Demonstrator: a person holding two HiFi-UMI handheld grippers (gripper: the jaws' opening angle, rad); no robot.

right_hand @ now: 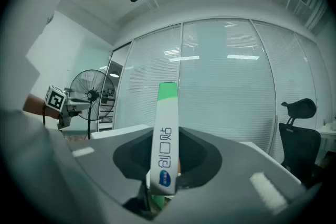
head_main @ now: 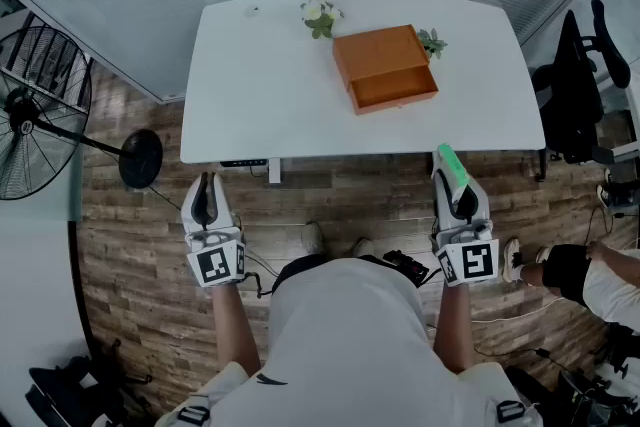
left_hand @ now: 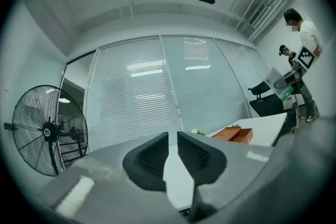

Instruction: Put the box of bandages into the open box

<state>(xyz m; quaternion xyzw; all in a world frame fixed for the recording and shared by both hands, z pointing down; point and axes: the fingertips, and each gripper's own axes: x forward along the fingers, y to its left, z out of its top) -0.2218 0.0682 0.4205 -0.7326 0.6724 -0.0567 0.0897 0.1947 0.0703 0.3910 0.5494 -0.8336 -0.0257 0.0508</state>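
The open orange box [head_main: 385, 68] lies on the white table [head_main: 260, 85], right of its middle, with its tray pulled out toward me; the left gripper view shows this orange box [left_hand: 233, 134] far off. My right gripper [head_main: 456, 183] hangs in front of the table's near edge, shut on the box of bandages [head_main: 449, 163], a slim white and green carton. In the right gripper view the box of bandages [right_hand: 167, 113] stands upright between the jaws of the right gripper [right_hand: 166, 157]. My left gripper [head_main: 206, 185] is held over the floor at the left, its jaws together and empty, as the left gripper [left_hand: 172, 138] view confirms.
A small bunch of white flowers [head_main: 320, 15] and a green sprig [head_main: 432, 42] lie beside the orange box. A standing fan [head_main: 40, 105] is at the left. A black office chair [head_main: 575, 85] and a seated person [head_main: 590, 275] are at the right. Cables lie on the wooden floor [head_main: 130, 245].
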